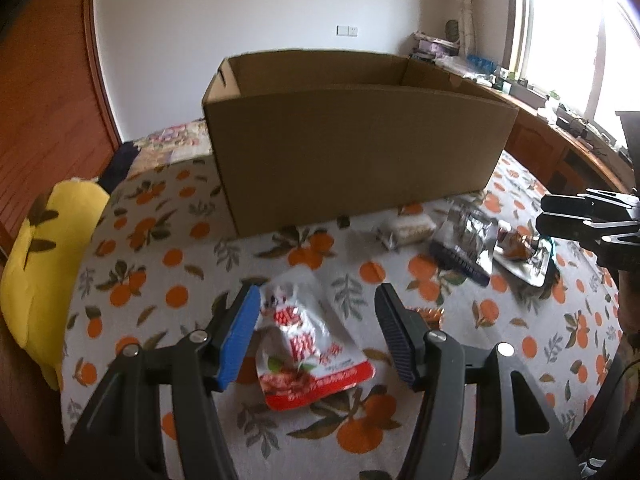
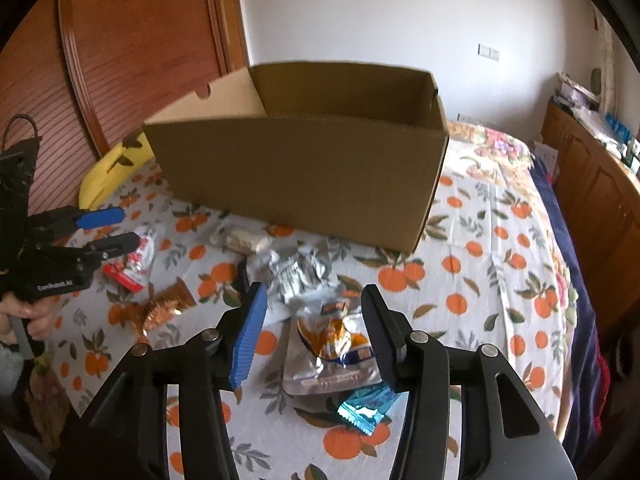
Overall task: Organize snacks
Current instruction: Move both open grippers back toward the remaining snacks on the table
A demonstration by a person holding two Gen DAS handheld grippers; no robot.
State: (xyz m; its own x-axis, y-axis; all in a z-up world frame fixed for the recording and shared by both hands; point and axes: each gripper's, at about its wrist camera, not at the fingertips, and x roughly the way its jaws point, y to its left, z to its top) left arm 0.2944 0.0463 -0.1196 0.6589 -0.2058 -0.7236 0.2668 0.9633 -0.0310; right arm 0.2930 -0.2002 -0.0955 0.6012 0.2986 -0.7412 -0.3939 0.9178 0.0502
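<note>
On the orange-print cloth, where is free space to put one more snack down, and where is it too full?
Free: the cloth to the right of the cardboard box, up to the bed edge, and the strip between the box and the yellow pillow. Crowded: in front of the box, where the silver packet, orange pouch, red-white pouch and both grippers sit.

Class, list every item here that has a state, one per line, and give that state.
Brown cardboard box: open-topped, upright.
Red-and-white snack pouch: flat on cloth, between open left tool fingers.
Silver-and-orange snack packet: crumpled, lying between open right tool fingers.
Teal foil wrapper: lying loose.
</note>
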